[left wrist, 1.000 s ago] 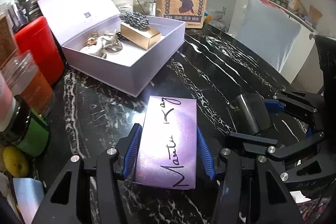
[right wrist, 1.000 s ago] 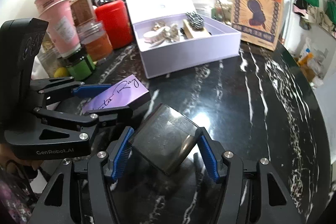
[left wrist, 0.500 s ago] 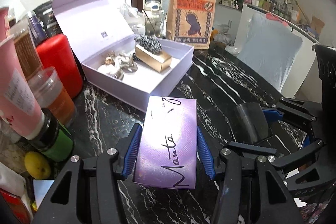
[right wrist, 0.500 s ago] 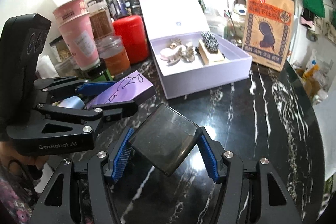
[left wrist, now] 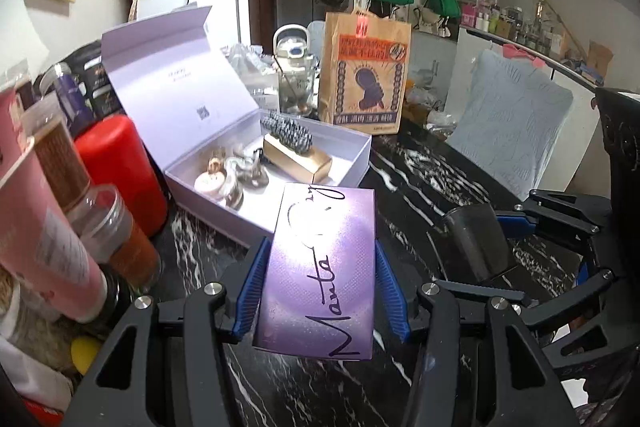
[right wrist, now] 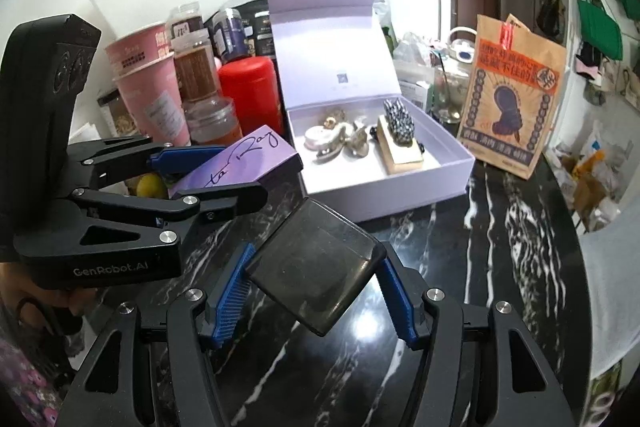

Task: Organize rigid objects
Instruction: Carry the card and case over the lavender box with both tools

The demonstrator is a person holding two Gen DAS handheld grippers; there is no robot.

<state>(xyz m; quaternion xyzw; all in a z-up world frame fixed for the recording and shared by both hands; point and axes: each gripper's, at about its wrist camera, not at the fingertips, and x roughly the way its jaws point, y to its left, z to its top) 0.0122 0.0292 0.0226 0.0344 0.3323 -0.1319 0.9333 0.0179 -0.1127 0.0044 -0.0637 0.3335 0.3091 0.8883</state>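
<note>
My left gripper (left wrist: 320, 287) is shut on a purple box with black script (left wrist: 320, 267) and holds it above the black marble table (left wrist: 420, 187); the box also shows in the right wrist view (right wrist: 244, 159). My right gripper (right wrist: 314, 287) is shut on a dark smoky translucent case (right wrist: 316, 267), also raised; it appears in the left wrist view (left wrist: 476, 243). An open lilac gift box (right wrist: 400, 187) ahead holds shell-like trinkets (right wrist: 340, 141) and a gold box with a spiky dark item (right wrist: 400, 139).
A red canister (right wrist: 248, 91), pink cups (right wrist: 152, 87) and jars (right wrist: 212, 119) crowd the left edge. A brown paper bag (right wrist: 512, 99) stands behind the gift box on the right. A chair with a pale cushion (left wrist: 512, 131) is beyond the table.
Both grippers have lifted with their objects still held; the views now sit higher, and the gift box looks farther below.
</note>
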